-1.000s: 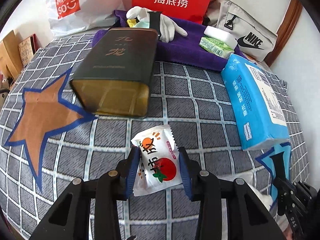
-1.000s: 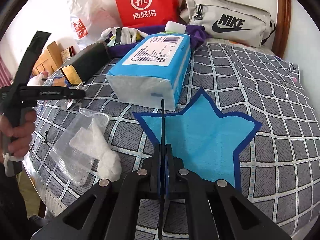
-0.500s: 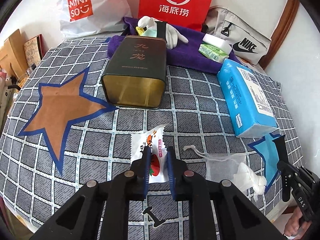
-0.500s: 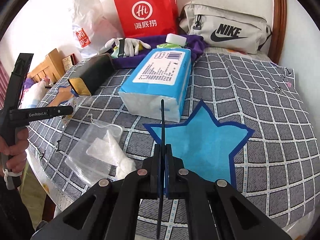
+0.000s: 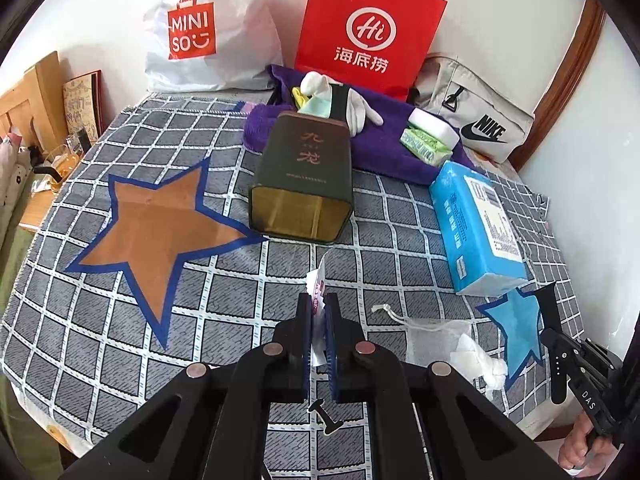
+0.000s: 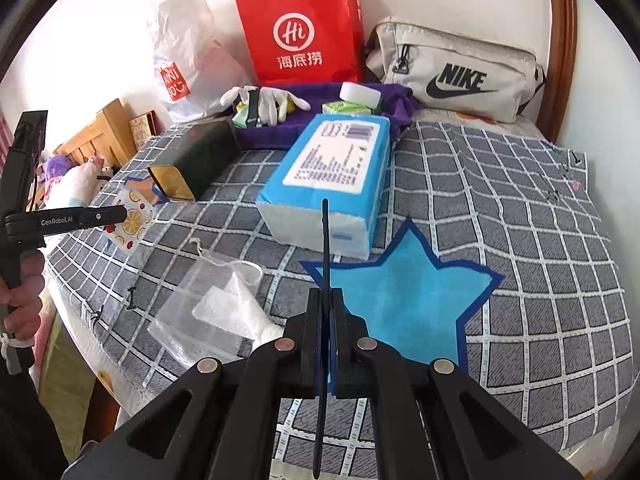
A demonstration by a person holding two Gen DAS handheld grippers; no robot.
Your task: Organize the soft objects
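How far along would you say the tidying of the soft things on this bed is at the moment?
Done, apparently: white gloves and a green tissue pack lie on the purple towel. In hand: the left gripper is shut on a fruit-print sachet, lifted clear of the cover; the right gripper is shut on a thin dark strap. Left: the blue tissue pack and the mesh pouch still lie loose.

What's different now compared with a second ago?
The left gripper closed on the fruit-print sachet and lifted it off the checked cloth. The right gripper stayed shut on its black strap. The tin, tissue pack and mesh pouch stayed put.
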